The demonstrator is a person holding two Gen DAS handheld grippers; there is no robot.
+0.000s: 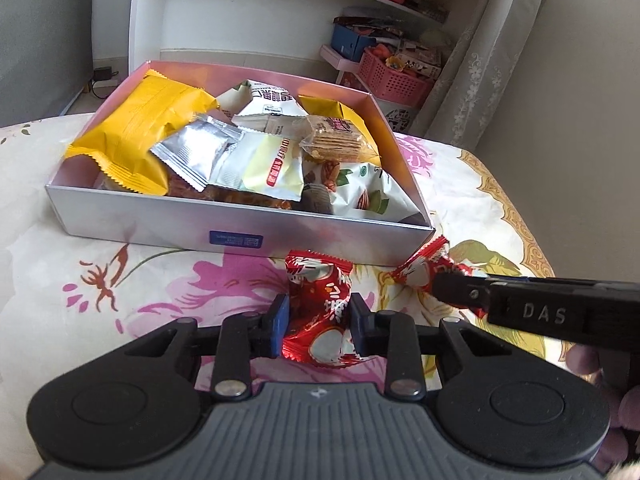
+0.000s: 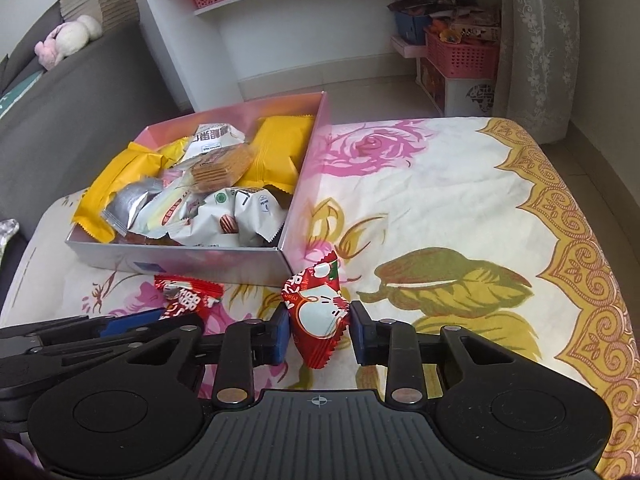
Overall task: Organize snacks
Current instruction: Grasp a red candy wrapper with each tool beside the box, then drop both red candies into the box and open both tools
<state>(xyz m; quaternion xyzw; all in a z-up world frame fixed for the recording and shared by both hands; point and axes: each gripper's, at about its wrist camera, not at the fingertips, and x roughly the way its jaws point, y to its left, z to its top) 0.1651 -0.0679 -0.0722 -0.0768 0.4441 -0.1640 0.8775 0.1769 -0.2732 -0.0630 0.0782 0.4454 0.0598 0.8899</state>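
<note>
Left hand-held gripper (image 1: 318,318) pinching a red candy packet (image 1: 320,312) on the floral-clothed surface (image 1: 60,240), just before the open snack box (image 1: 240,224). Right hand-held gripper (image 2: 319,330) pinching a second red candy packet (image 2: 318,312) beside the box corner. Yellow (image 1: 136,132), silver (image 1: 196,150) and white (image 1: 360,196) packets piled inside.

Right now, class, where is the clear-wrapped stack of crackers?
In the left wrist view, the cracker pack lies on top of the pile inside the snack box, toward its far right corner, beside a yellow packet and above the white nut bag.
</note>
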